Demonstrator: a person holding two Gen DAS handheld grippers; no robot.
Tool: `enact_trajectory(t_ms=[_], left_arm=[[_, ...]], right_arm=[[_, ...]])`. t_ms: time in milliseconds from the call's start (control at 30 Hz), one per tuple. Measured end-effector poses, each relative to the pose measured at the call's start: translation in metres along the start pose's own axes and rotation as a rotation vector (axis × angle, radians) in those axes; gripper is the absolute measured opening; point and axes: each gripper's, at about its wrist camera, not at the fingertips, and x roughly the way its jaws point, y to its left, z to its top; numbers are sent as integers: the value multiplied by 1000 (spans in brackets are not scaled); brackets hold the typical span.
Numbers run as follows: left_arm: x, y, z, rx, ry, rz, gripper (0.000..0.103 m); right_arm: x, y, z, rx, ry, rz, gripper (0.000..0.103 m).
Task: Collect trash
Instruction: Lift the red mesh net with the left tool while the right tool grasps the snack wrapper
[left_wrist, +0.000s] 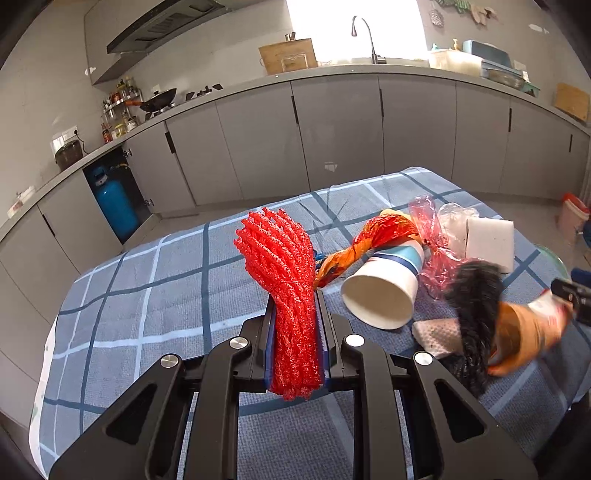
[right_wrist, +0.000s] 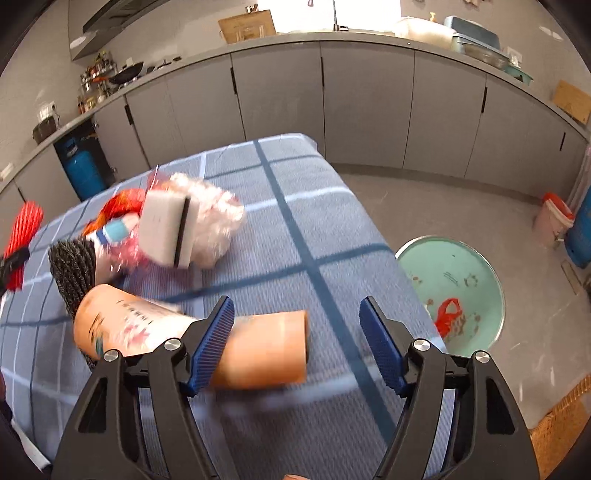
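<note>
My left gripper (left_wrist: 295, 314) is shut on a red foam net sleeve (left_wrist: 284, 266), held upright above the checked tablecloth (left_wrist: 147, 295); it also shows at the left edge of the right wrist view (right_wrist: 24, 236). To its right lies a trash pile: a white paper cup (left_wrist: 384, 291) on its side, an orange wrapper (left_wrist: 369, 236), pink plastic (left_wrist: 428, 236), a white sponge (left_wrist: 489, 242), a black net (left_wrist: 476, 295) and an orange paper cup (left_wrist: 524, 328). My right gripper (right_wrist: 297, 332) is open above the table, its left finger beside the orange cup (right_wrist: 266, 350).
A mint-green bin (right_wrist: 465, 273) stands on the floor right of the table, with red trash (right_wrist: 448, 317) inside. A wicker basket (right_wrist: 557, 435) sits at the lower right. Grey kitchen cabinets (left_wrist: 332, 129) and a blue gas cylinder (left_wrist: 114, 206) stand behind the table.
</note>
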Motion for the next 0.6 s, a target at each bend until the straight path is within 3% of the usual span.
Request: enact_trajectory(t_ms=[467, 600], left_arm=[[-19, -19, -13, 35, 3, -52, 19], [-23, -30, -24, 56, 15, -83, 19]], right_arm=[[-21, -3, -19, 13, -1, 61, 63], [-19, -6, -32, 16, 28, 85, 50]])
